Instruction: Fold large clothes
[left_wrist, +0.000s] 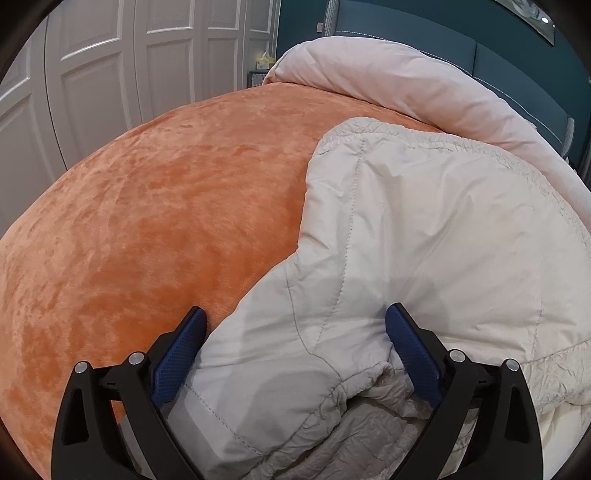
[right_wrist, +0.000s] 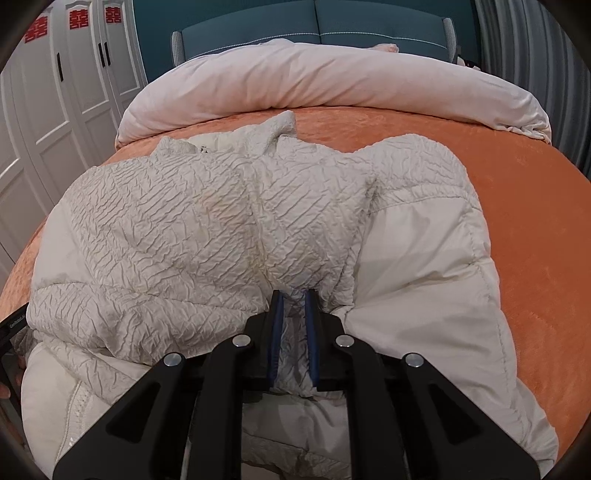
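- Cream padded jacket (right_wrist: 229, 221) lies mid-frame on the orange bed (right_wrist: 517, 192).
- Right gripper (right_wrist: 293, 295): jaws nearly closed, pinching crinkled fabric; thin pinch may slip.
- Left gripper (left_wrist: 295, 321): jaws wide, straddling sleeve (left_wrist: 280, 350) unheld; fold may sag there.

Left gripper (left_wrist: 295, 317) tilted downward over the cream jacket (left_wrist: 424, 229), blue-padded fingers (left_wrist: 181, 354) spread wide to either side of a sleeve, pads not pressing it. Right gripper (right_wrist: 294, 299) angled down onto the jacket's crinkled side, fingers (right_wrist: 276, 332) drawn nearly together, pinching a fold of its fabric.
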